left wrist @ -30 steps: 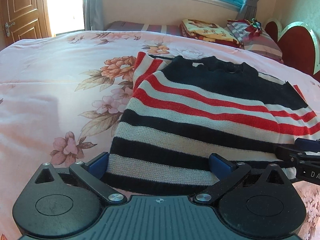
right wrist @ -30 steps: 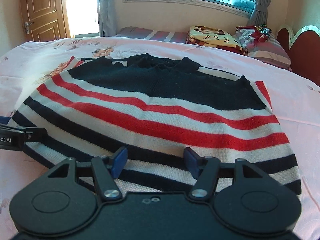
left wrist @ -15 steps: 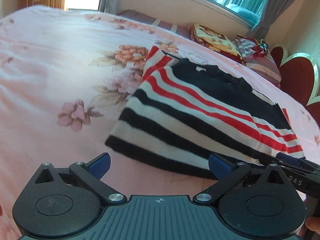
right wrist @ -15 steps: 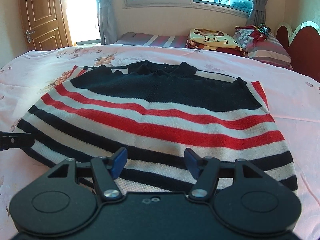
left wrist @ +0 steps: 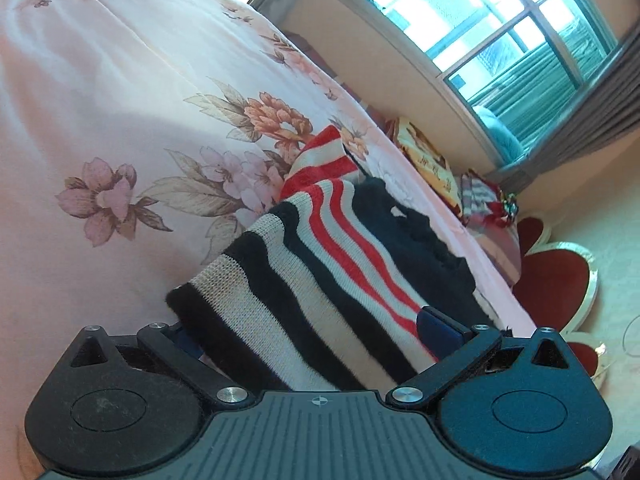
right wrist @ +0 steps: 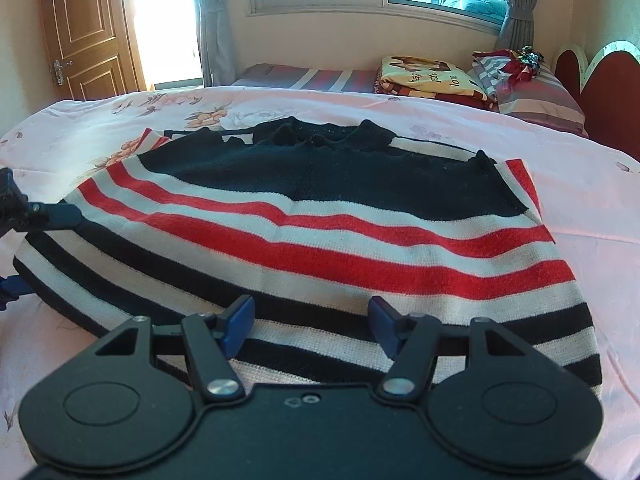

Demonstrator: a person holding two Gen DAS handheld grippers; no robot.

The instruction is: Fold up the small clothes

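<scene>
A small knit sweater with black, white and red stripes lies flat on the pink floral bedsheet, collar far, hem near. My left gripper is open and rolled sideways. Its jaws straddle the sweater's left hem corner, one finger above the cloth and one partly hidden under it. It also shows in the right wrist view at the sweater's left edge. My right gripper is open and sits over the hem near the middle, holding nothing.
Folded blankets and striped pillows lie at the far side of the bed under the window. A red headboard stands at the right. A wooden door is at the far left.
My left gripper has rolled onto its side and moved in onto the sweater's left hem corner, which now sits between its jaws. My right gripper has drawn back a little and risen.
</scene>
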